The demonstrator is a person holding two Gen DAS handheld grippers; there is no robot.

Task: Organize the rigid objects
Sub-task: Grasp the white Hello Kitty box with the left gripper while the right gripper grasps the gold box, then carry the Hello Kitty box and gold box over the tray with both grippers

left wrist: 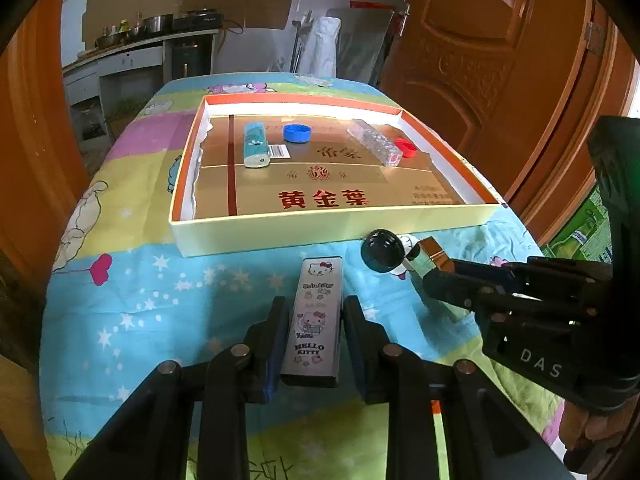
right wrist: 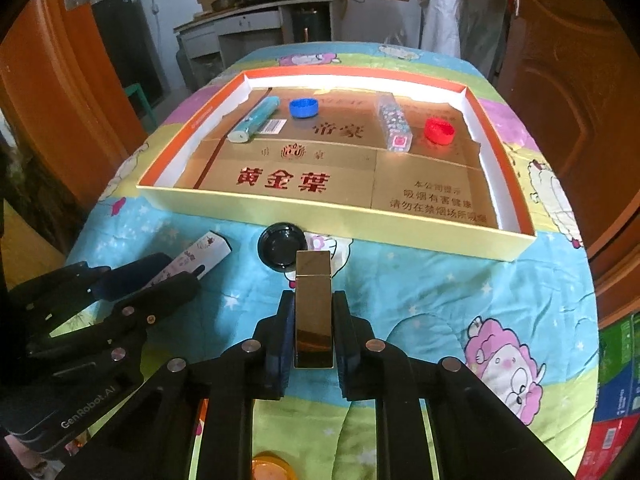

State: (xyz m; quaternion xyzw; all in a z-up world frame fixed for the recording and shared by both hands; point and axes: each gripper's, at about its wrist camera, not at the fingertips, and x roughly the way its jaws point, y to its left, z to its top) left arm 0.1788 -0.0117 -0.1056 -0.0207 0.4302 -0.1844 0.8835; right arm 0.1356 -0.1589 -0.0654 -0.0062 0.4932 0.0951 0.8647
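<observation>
- The left gripper (left wrist: 314, 336) had its jaws pinching a slim silver-lilac case (left wrist: 314, 320); the case was printed with cartoon cats and the words "HELLO KITTY" near its close end.
- The case lay lengthwise between the blue pads (left wrist: 276, 356), its far end pointing toward the tray.
- The right gripper (right wrist: 313, 332) had its jaws pressed against a shiny gold block (right wrist: 313, 308), which stuck out forward past the fingertips.
- In the left wrist view the right gripper's body showed the letters "DAS"; in the right wrist view the left gripper's body read "GenRobot.AI".
- A black round lid (right wrist: 282, 246) sat on the cloth just beyond the gold block's far end, close to the tray's near wall.
- The shallow tray (right wrist: 328, 226), cream outside and orange along its rim, stood on a bedsheet (right wrist: 420, 292) patterned with cartoon sheep and stars.
- The tray's floor was lined with gold cardboard printed in red with "黄金葉", with a smaller block of Chinese text at the right.
- Inside the tray, toward the far wall, lay a teal tube (right wrist: 256, 120) with a barcode sticker just beside it, a blue bottle cap (right wrist: 304, 108), a clear patterned box (right wrist: 394, 126) and a red bottle cap (right wrist: 439, 131), all apart from one another.
</observation>
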